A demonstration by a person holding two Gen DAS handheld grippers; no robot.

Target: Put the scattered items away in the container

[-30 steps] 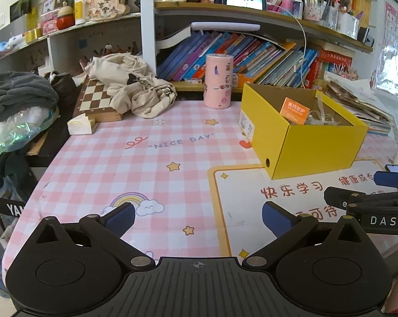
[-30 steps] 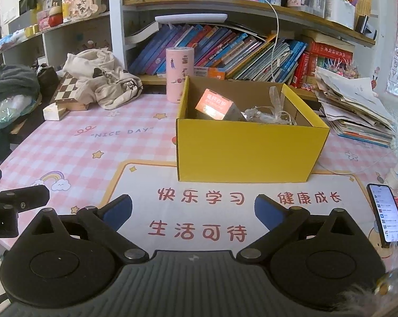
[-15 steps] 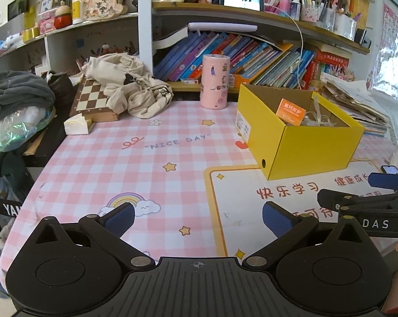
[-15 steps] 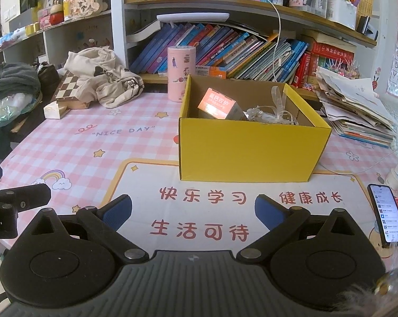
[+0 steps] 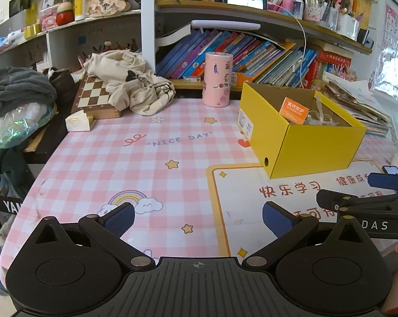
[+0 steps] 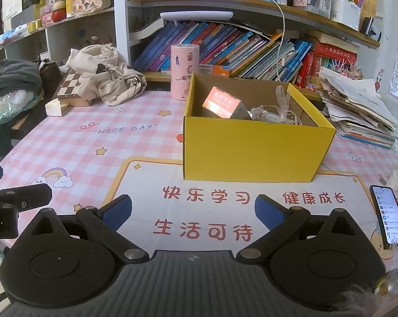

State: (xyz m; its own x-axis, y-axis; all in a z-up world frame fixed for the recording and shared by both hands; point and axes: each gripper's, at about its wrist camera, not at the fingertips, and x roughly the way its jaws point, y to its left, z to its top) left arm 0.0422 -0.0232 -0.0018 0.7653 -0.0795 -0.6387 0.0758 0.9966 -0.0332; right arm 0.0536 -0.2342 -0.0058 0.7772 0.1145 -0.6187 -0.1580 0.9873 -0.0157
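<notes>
Both grippers are pulling back from the yellow box [image 6: 254, 153], empty.

Left gripper [image 5: 197, 218] and right gripper [image 6: 193, 210] are hanging spread wide; the orange carton [image 6: 221, 104] and clear ribbon bundle [image 6: 274, 112] are sitting inside the box, suggesting tidying is finishing.

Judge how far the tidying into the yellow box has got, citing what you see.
Done: the yellow box already holds an orange packet and a clear ribbon-tied bundle. In hand: nothing; the left hand-held gripper and right hand-held gripper are open and empty. Left: possibly the phone on the mat.
</notes>
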